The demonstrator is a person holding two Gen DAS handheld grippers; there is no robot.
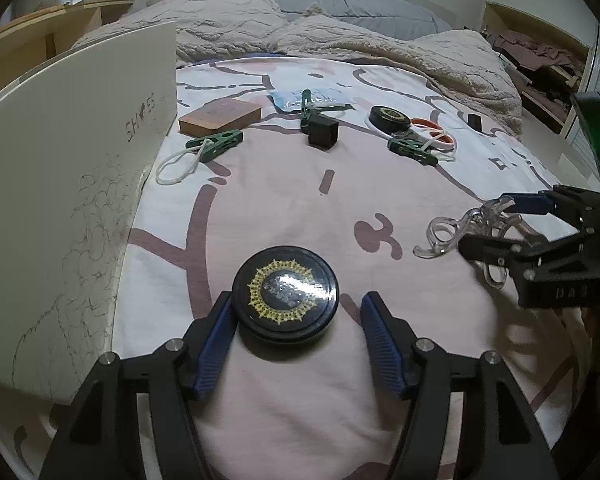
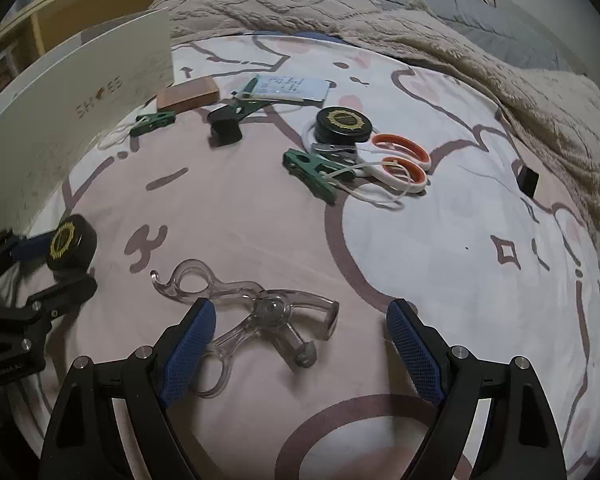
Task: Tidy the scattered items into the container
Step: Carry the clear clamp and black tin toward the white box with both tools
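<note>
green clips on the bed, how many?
3. One by the white box, clip; one mid-back on the black cube, clip; one by the orange scissors, clip. More may be hidden in the box.

Box (image 1: 72, 184): we note a white shoe box, upright at the bed's left edge.
Near tin (image 1: 286, 294): we find it round, black, gold-crested, lying flat just beside the box.
Far tin (image 2: 343, 125): same make, flat, touching the scissors (image 2: 400, 164).
Clear tool (image 2: 256, 316): transparent plastic, lying flat.
Clips (image 1: 214, 145): green, corded, scattered.
</note>
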